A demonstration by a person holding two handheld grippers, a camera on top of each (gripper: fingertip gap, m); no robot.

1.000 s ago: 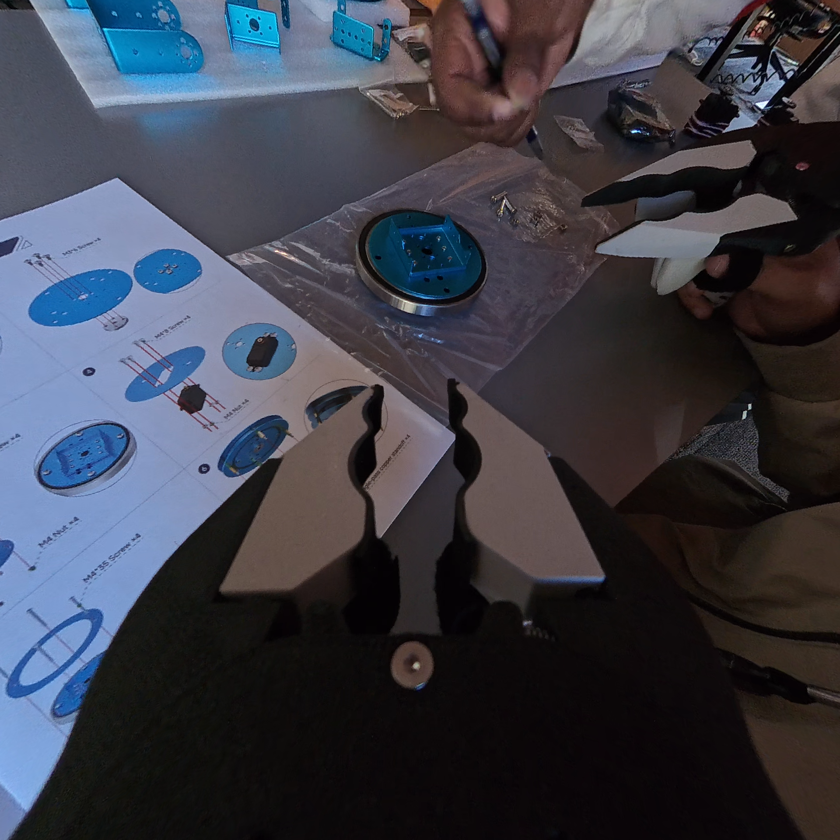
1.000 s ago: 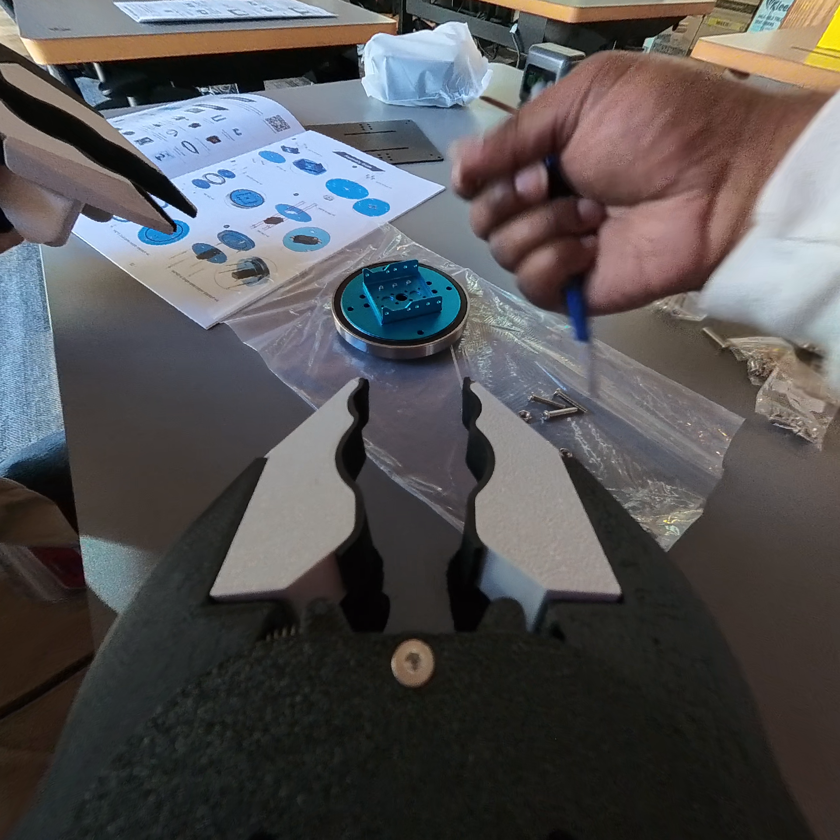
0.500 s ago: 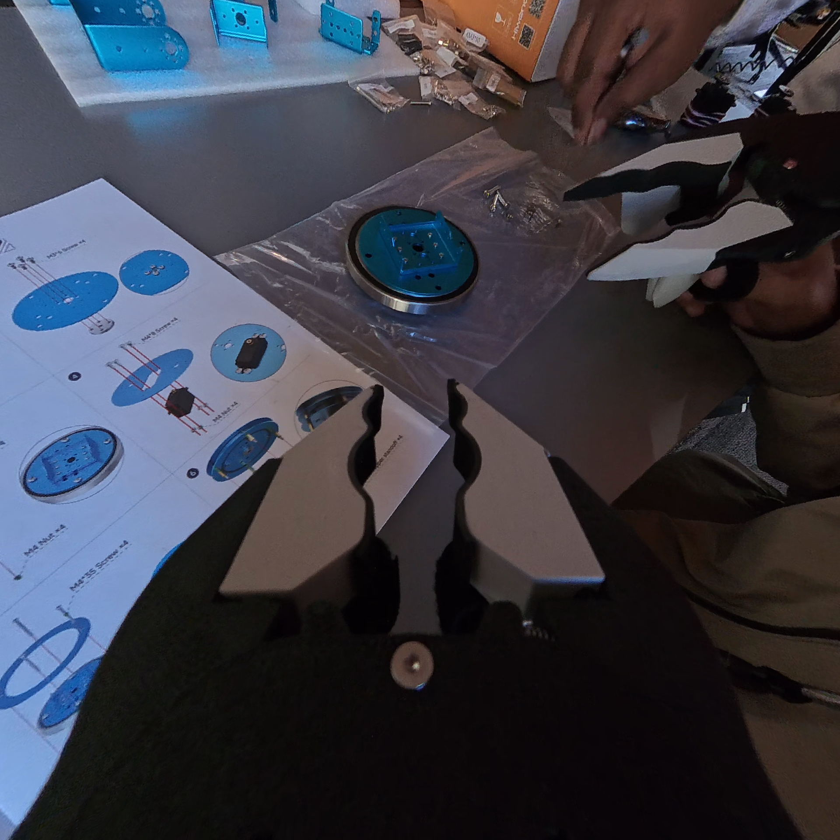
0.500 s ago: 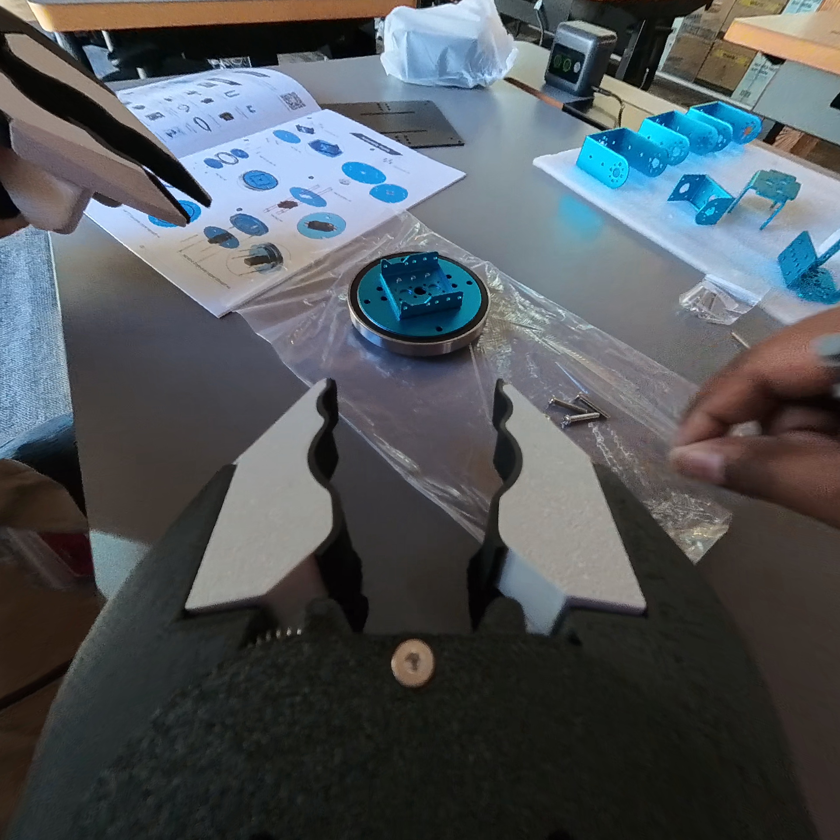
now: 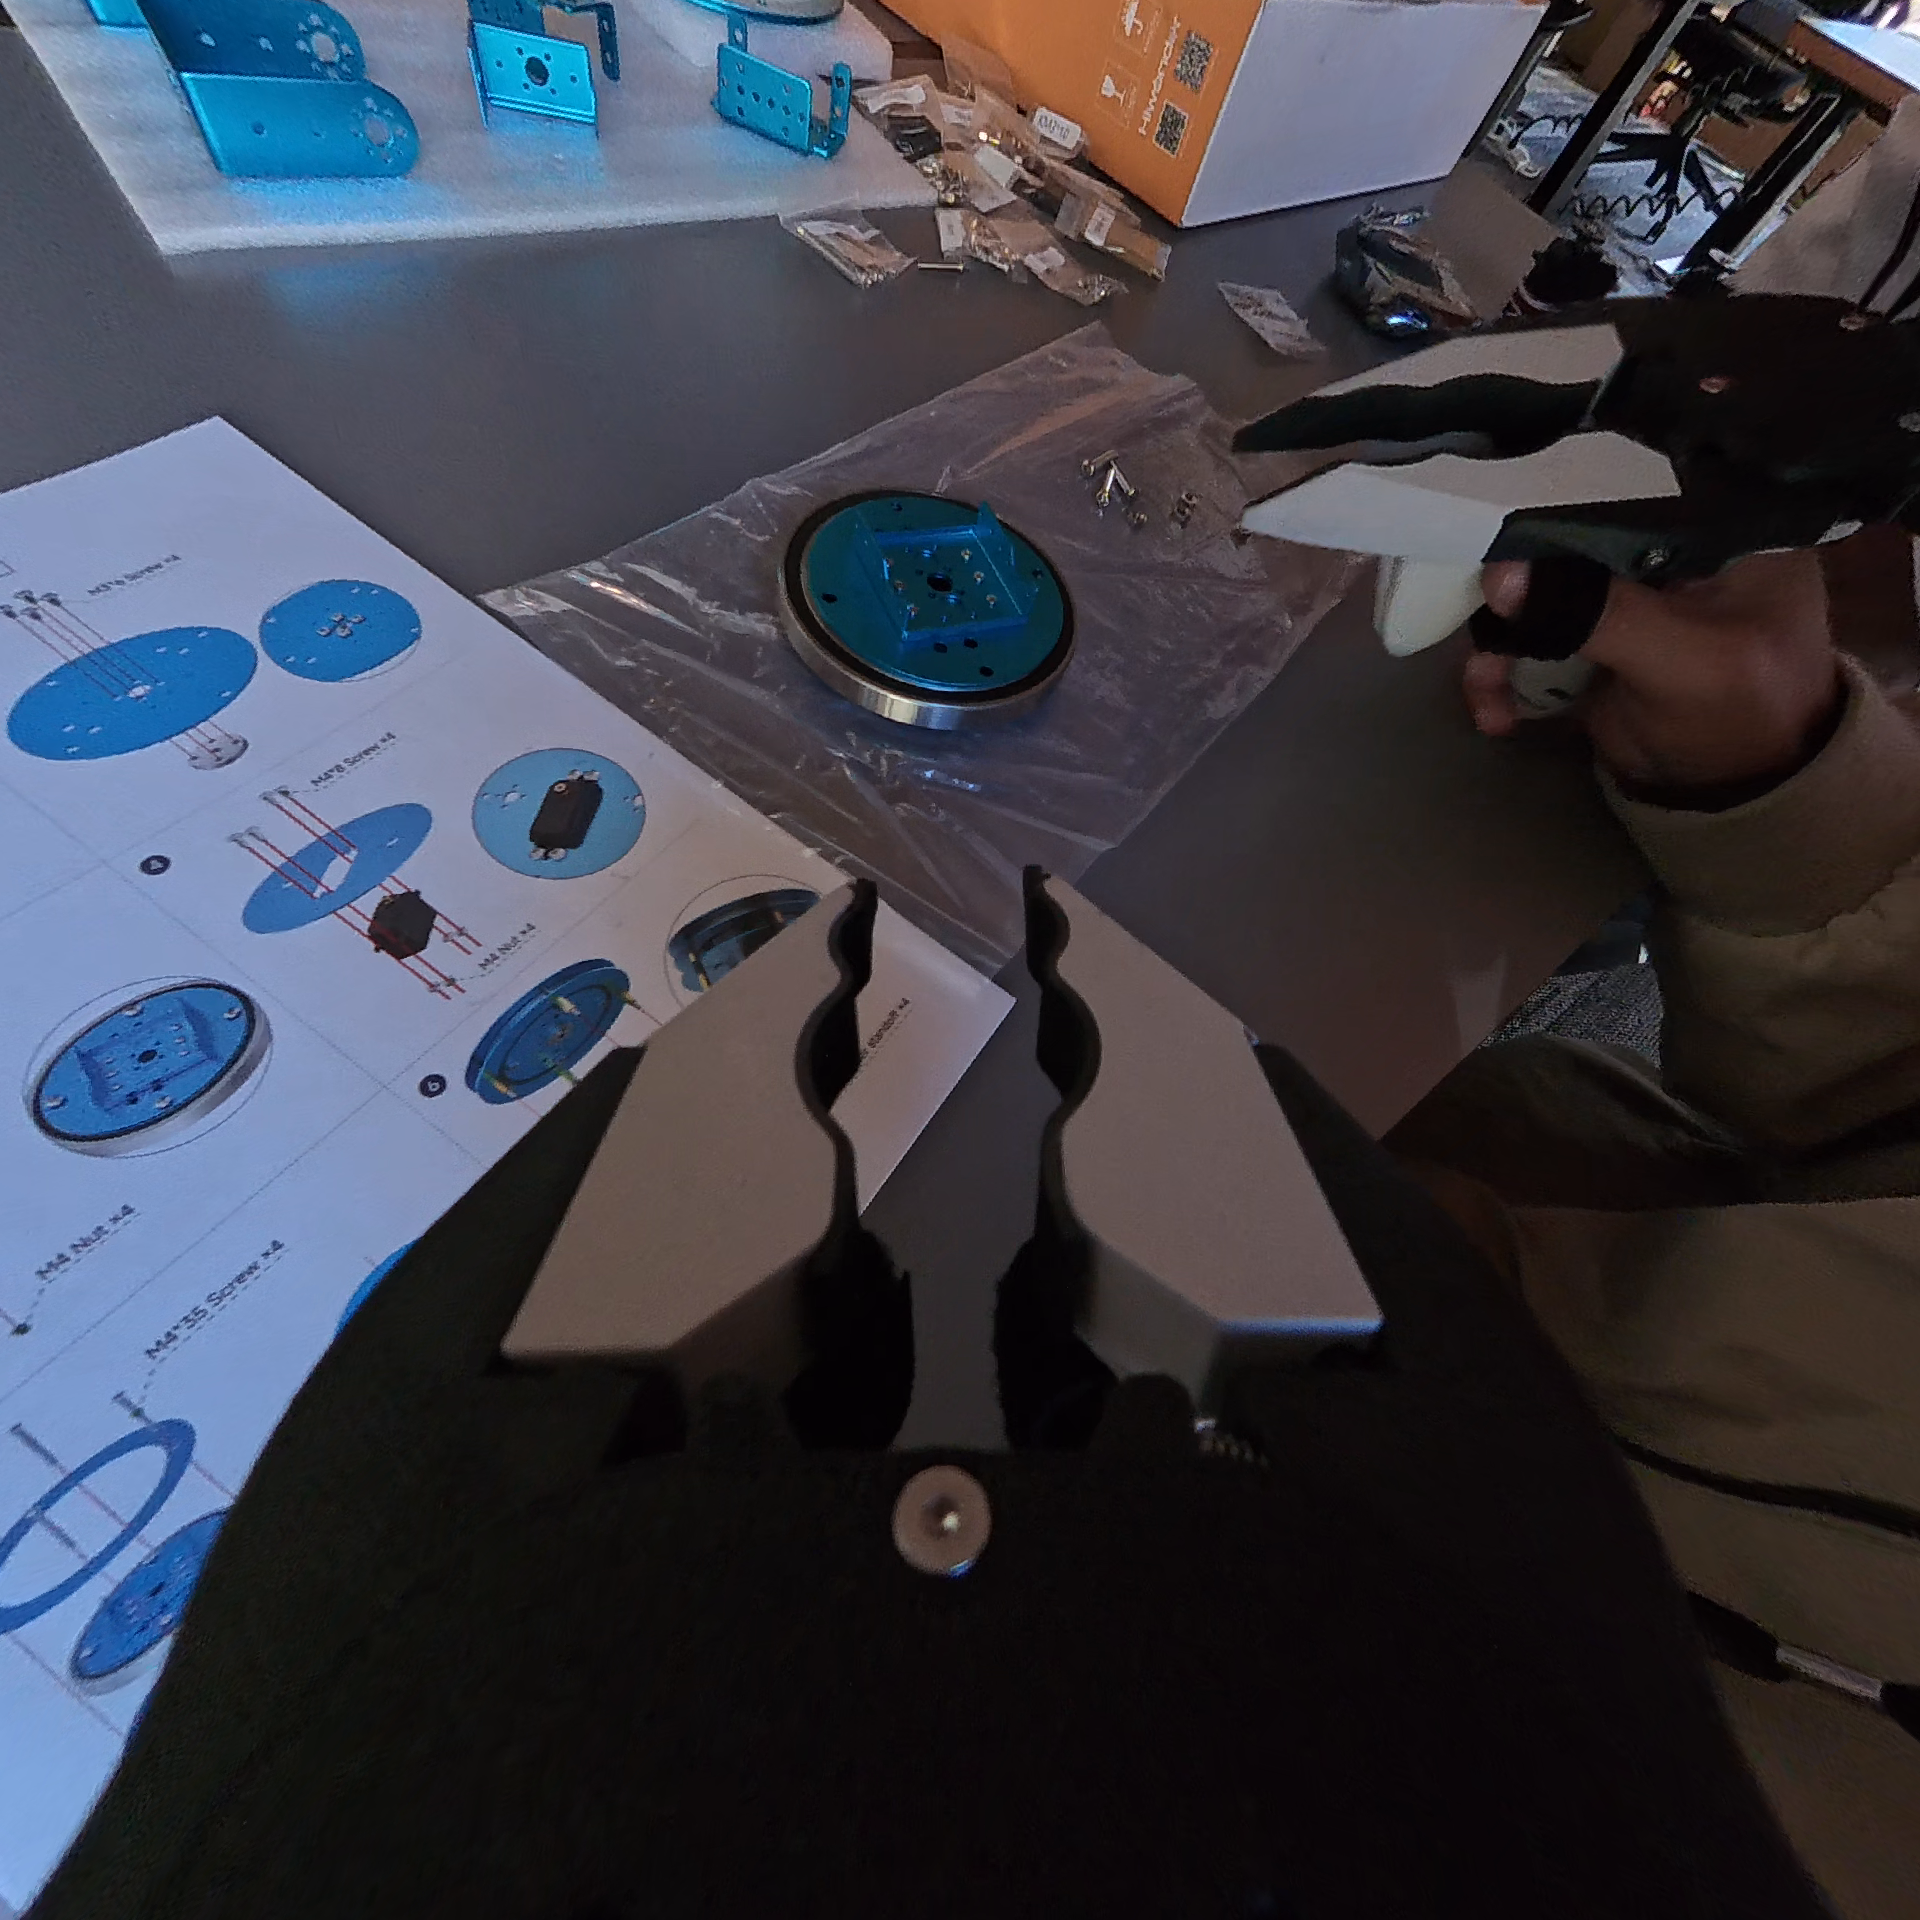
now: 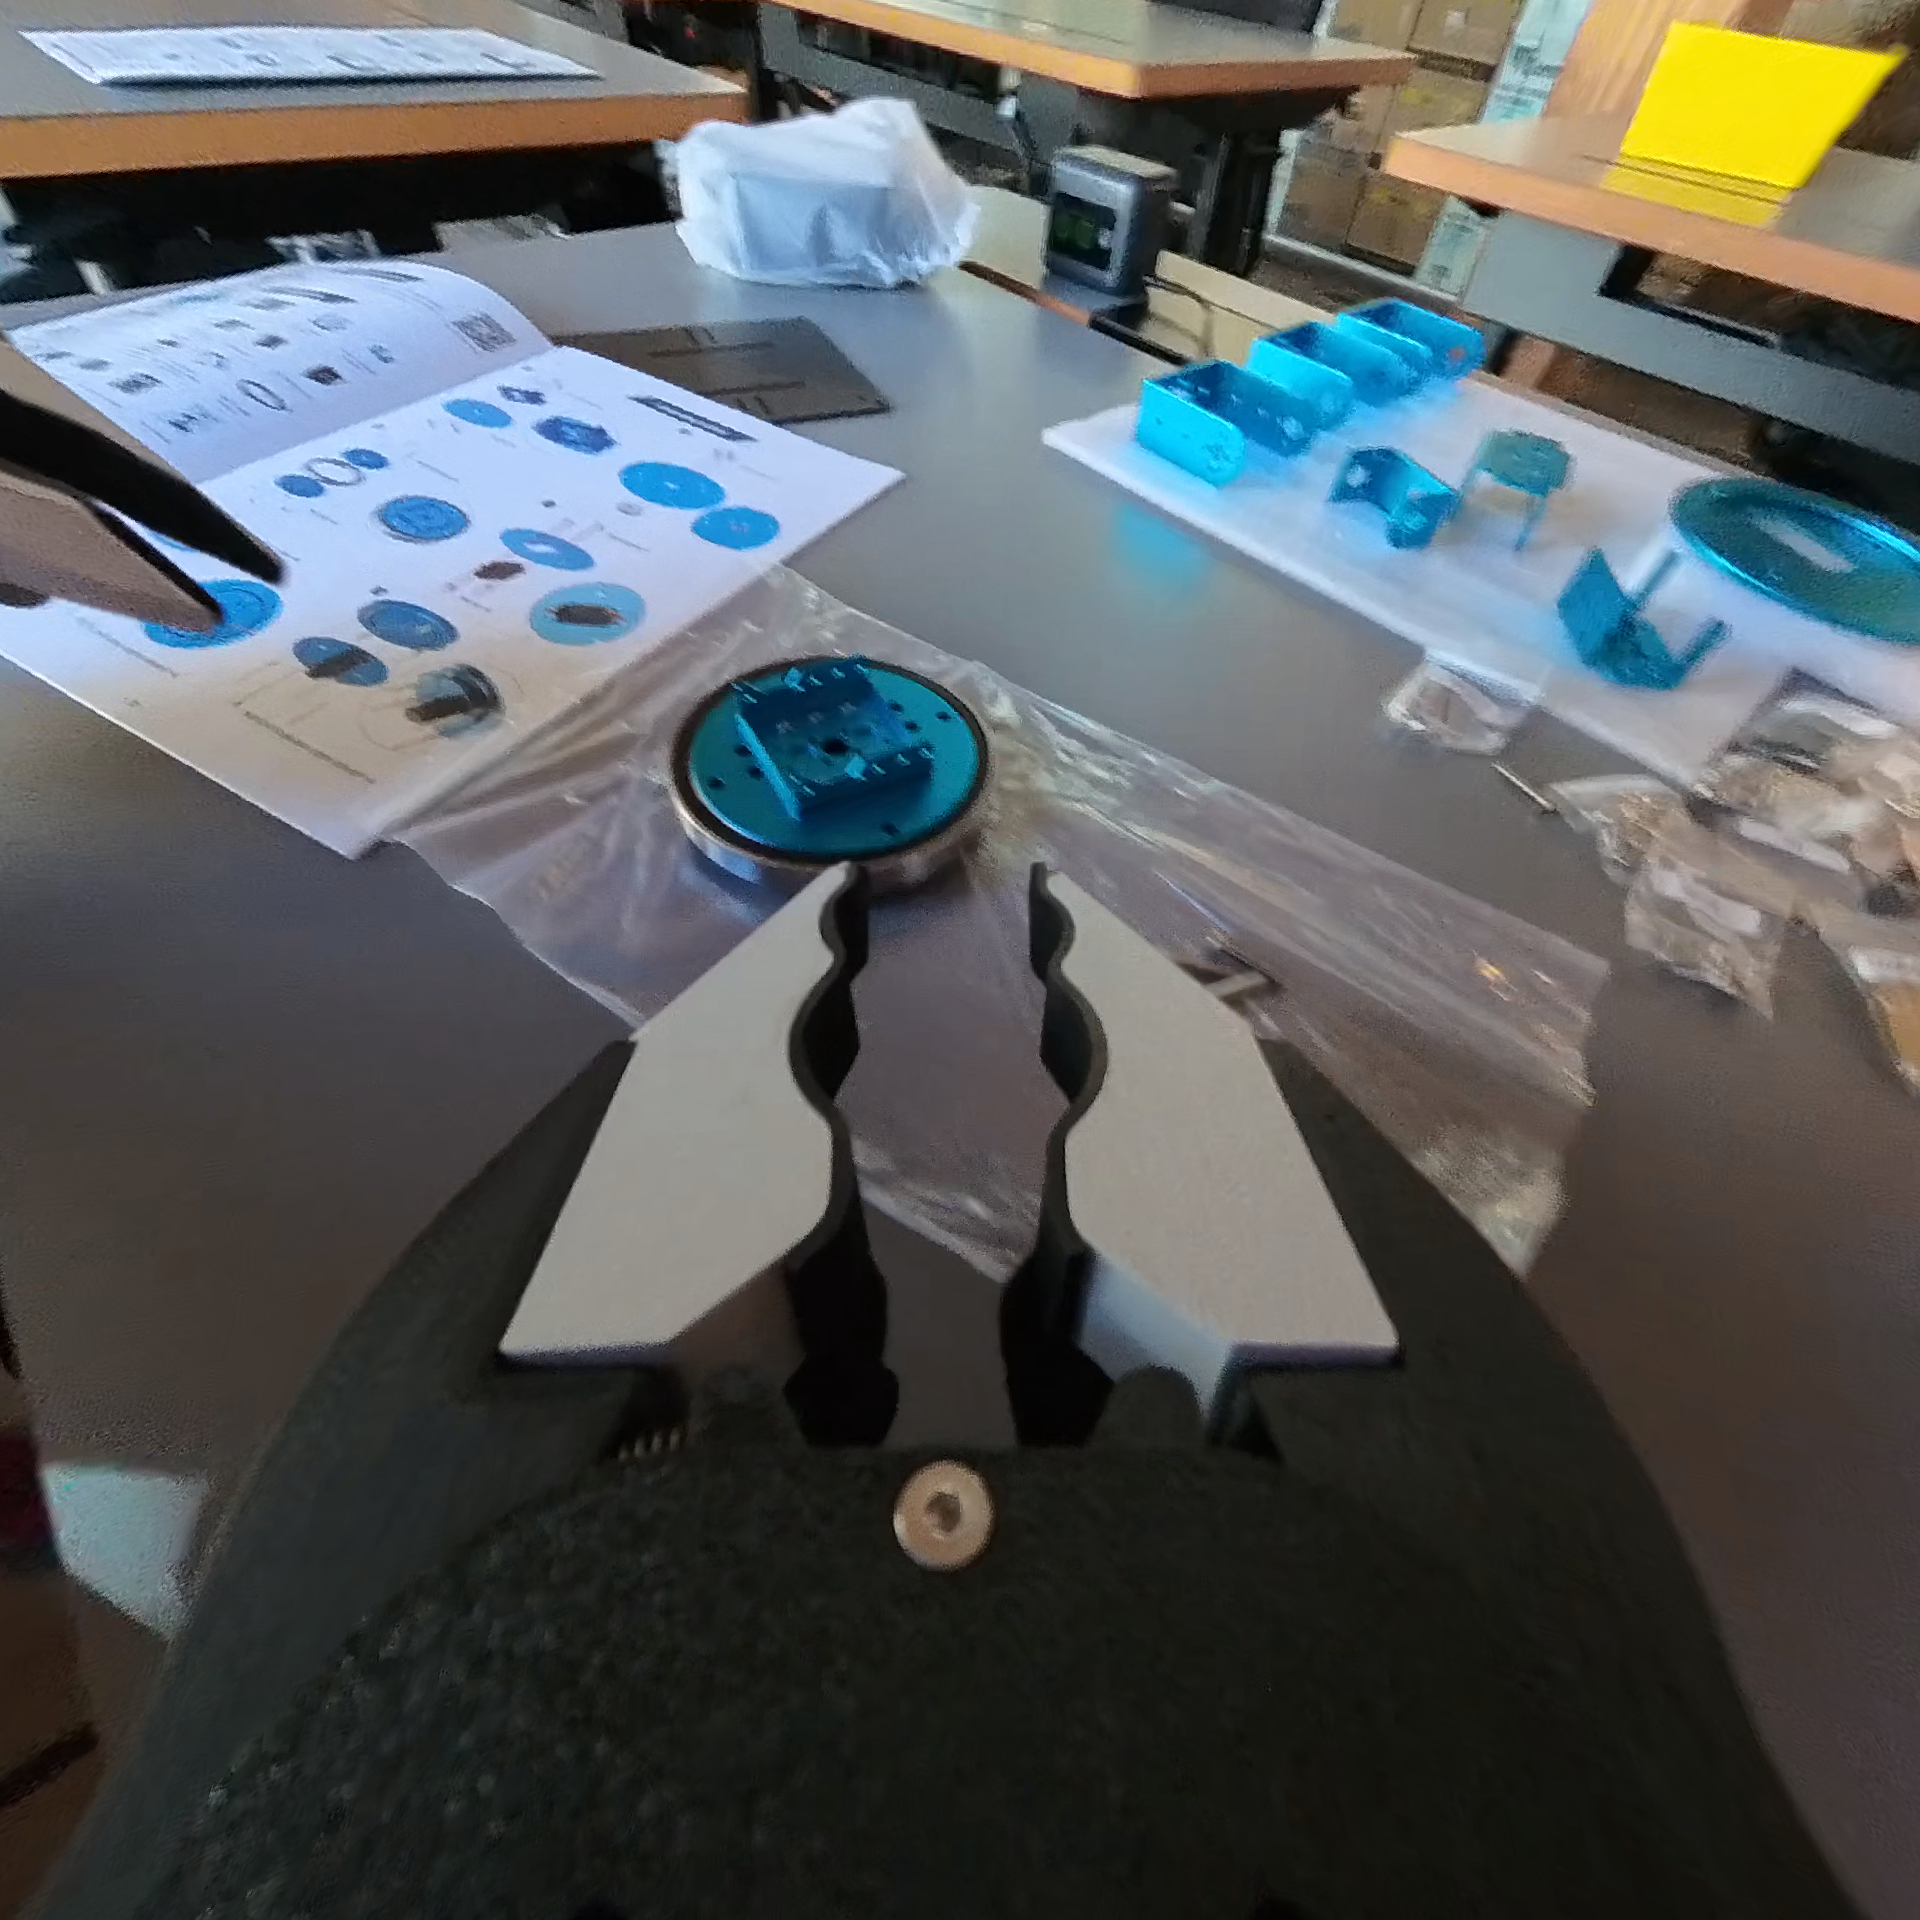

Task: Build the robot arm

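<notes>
A round blue disc with a square blue bracket on top (image 5: 925,608) lies on a clear plastic sheet (image 5: 914,790) on the grey table. It also shows in the right wrist view (image 6: 826,764). A few small screws (image 5: 1117,483) lie on the sheet beside it. My left gripper (image 5: 948,894) is open a little and empty, hovering over the corner of an open instruction booklet (image 5: 260,883). My right gripper (image 6: 943,883) is open a little and empty, its tips just short of the disc's near rim. In the left wrist view the right gripper (image 5: 1247,478) sits by the screws.
Blue metal brackets (image 5: 301,125) stand on a white foam sheet at the back. Small hardware bags (image 5: 997,218) and an orange-and-white box (image 5: 1195,94) lie beyond. A blue ring (image 6: 1797,561), a black plate (image 6: 727,374) and a white bag (image 6: 821,197) are farther off. A sleeve (image 5: 1766,935) is at the right. The gap from one gripper's tips to the other's is roughly 20 cm.
The other person's hand has left both views. My right gripper has moved closer to the disc and its jaws have narrowed. My left gripper has barely moved.
</notes>
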